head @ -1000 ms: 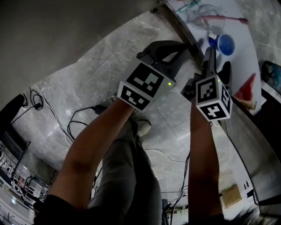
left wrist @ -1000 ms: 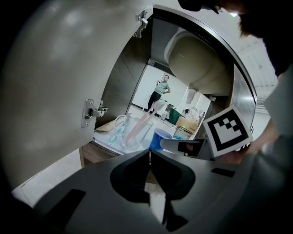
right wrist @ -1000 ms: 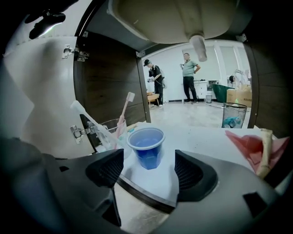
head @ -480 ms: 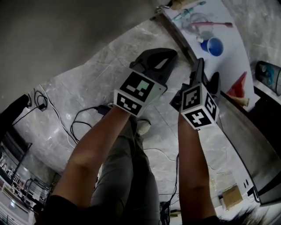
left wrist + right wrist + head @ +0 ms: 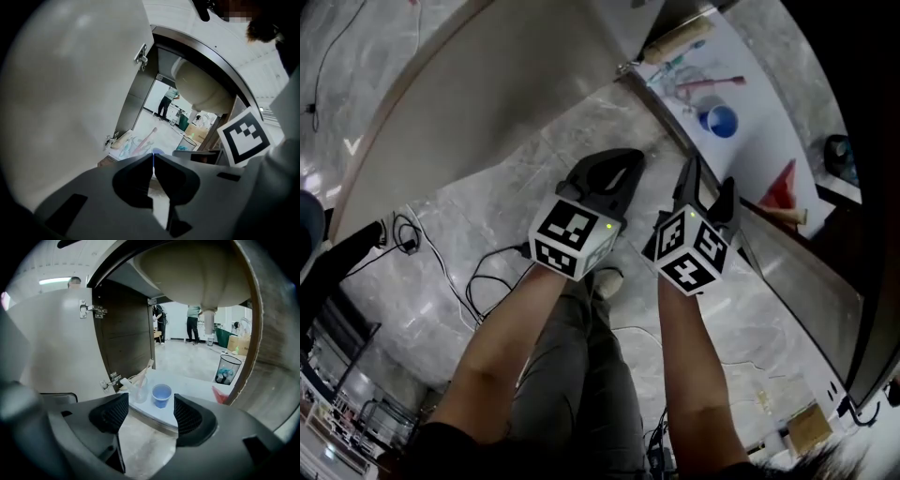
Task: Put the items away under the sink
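Just in front of me the left gripper (image 5: 619,161) is pinched together on nothing, and the right gripper (image 5: 709,183) is spread and empty. Past them, the blue cup (image 5: 161,394), the glass of toothbrushes (image 5: 138,389) and a red piece (image 5: 219,394) sit on the white shelf (image 5: 187,390) under the basin (image 5: 197,268). Stowing looks done, though I can't make out what the half-hidden red piece is.

This is a bathroom vanity set up in a large workroom: a basin (image 5: 197,268) sits over an open cabinet (image 5: 126,333) with a hinged door (image 5: 51,348). Around it are marble floor (image 5: 469,216), loose cables (image 5: 405,234) and cardboard boxes (image 5: 243,344), with people (image 5: 193,326) standing beyond.
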The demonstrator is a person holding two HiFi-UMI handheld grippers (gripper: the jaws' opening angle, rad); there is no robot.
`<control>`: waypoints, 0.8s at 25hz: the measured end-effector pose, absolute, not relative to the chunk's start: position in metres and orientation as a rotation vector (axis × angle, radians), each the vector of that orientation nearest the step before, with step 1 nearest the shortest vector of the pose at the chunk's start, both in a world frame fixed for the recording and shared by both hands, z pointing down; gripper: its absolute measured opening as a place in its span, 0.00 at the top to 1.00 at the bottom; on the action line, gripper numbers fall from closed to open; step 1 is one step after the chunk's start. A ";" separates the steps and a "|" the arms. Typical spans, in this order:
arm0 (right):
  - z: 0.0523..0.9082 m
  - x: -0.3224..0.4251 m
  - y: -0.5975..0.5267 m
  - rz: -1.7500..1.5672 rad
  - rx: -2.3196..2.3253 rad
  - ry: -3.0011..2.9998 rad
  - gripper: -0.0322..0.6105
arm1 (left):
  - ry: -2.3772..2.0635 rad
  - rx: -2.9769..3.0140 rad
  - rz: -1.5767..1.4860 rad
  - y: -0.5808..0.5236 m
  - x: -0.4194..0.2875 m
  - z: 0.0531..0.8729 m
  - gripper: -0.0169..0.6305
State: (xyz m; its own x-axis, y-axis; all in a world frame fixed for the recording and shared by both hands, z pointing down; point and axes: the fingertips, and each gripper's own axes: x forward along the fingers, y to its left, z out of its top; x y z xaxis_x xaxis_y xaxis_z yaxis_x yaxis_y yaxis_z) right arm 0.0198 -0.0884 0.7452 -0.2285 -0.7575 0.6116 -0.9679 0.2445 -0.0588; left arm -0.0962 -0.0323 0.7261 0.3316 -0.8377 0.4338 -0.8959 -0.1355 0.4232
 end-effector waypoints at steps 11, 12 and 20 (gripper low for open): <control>0.661 0.004 -0.049 0.631 1.518 -2.082 0.45 | -1.593 1.920 0.128 -0.015 -0.113 0.636 0.95; 0.653 0.005 -0.045 0.632 1.515 -2.080 0.45 | -1.601 1.912 0.141 -0.009 -0.115 0.630 0.95; 0.584 0.003 -0.025 0.656 1.491 -2.099 0.46 | -1.657 1.800 0.101 0.016 -0.121 0.572 0.95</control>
State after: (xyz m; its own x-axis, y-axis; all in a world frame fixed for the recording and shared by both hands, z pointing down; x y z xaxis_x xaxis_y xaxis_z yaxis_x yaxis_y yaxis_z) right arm 0.0033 -0.0250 0.5839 -0.2914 -0.7206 0.6291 -0.9506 0.2915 -0.1064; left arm -0.1210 0.0158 0.5724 0.1863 -0.8539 0.4859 -0.9066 0.0412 0.4200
